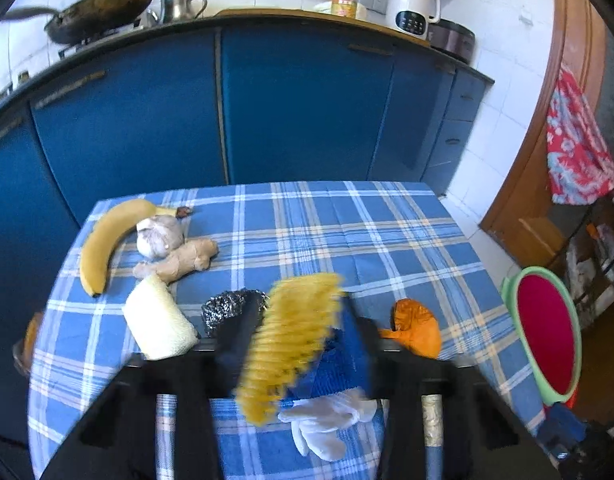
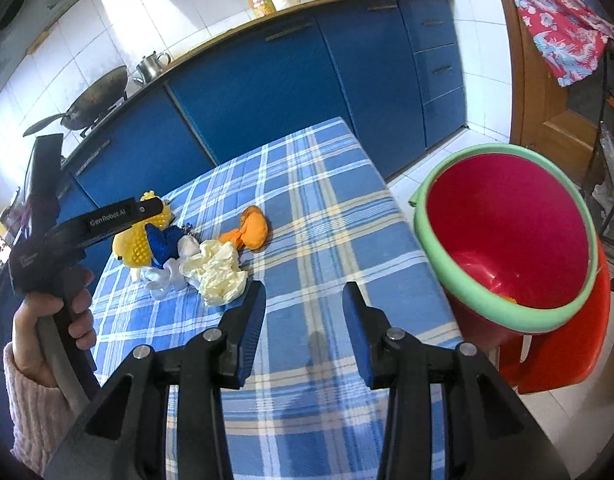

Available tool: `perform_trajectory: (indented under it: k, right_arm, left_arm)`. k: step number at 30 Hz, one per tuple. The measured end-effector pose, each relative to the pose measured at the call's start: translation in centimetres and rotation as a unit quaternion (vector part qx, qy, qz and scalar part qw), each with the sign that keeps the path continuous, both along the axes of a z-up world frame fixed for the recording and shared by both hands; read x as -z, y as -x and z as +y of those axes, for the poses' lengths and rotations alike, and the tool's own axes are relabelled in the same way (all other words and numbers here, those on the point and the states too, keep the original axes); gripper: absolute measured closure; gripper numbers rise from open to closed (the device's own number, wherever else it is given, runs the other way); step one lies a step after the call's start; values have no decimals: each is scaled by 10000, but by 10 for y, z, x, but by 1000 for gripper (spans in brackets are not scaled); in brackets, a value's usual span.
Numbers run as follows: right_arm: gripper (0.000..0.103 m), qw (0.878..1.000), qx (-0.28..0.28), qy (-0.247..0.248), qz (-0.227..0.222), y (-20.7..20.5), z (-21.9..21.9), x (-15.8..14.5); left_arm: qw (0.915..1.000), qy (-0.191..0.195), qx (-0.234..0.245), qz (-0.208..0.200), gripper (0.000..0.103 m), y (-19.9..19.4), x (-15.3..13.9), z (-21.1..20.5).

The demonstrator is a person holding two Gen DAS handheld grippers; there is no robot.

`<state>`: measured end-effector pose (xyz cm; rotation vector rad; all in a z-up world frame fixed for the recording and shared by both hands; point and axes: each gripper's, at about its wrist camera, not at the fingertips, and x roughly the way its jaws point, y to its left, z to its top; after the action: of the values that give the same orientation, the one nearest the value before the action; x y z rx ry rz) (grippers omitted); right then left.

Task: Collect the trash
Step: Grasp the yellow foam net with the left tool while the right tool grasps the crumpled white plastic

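My left gripper (image 1: 303, 320) is shut on a yellow bristly scrubber (image 1: 291, 344), held just above the checked tablecloth (image 1: 347, 232); it also shows in the right wrist view (image 2: 141, 240). Below it lies a white glove (image 1: 327, 424), also seen from the right (image 2: 171, 272). An orange crumpled wrapper (image 1: 417, 326) lies to its right, also in the right wrist view (image 2: 251, 230). A pale yellow crumpled glove (image 2: 221, 270) lies on the cloth. My right gripper (image 2: 303, 300) is open and empty above the table, right of that pile. The red bin with a green rim (image 2: 503, 240) stands beside the table.
A banana (image 1: 107, 240), garlic (image 1: 159, 236), ginger (image 1: 179, 260), a white sponge (image 1: 159, 320) and a steel scourer (image 1: 231, 308) lie at the table's left. Blue cabinets (image 1: 299, 100) stand behind. The bin rests on an orange stool (image 2: 563, 344).
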<state>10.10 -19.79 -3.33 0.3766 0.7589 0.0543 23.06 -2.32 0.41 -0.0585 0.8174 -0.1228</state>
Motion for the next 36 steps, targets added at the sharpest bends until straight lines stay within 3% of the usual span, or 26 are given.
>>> perform_trajectory:
  k: [2, 6, 17, 19, 26, 36]
  right_arm:
    - [61, 10000, -45, 3, 39, -4, 4, 2]
    - [61, 9998, -148, -24, 95, -12, 12, 6]
    - [60, 9983, -559, -87, 163, -34, 43, 10]
    - [55, 9975, -674, -82, 195, -40, 50, 12]
    - [53, 9940, -1029, 86, 371, -62, 79, 24]
    - [54, 9935, -985, 148, 553, -79, 84, 39]
  left_arm:
    - [9998, 166, -8, 58, 90, 0, 1, 7]
    - [9993, 353, -110, 43, 92, 4, 0, 21]
    - [9954, 874, -343, -201, 94, 39, -14, 59]
    - [9945, 938, -386, -277, 94, 47, -17, 65]
    - [9920, 1108, -485, -364, 94, 66, -20, 83]
    - [9907, 1257, -444, -263, 94, 79, -11, 86]
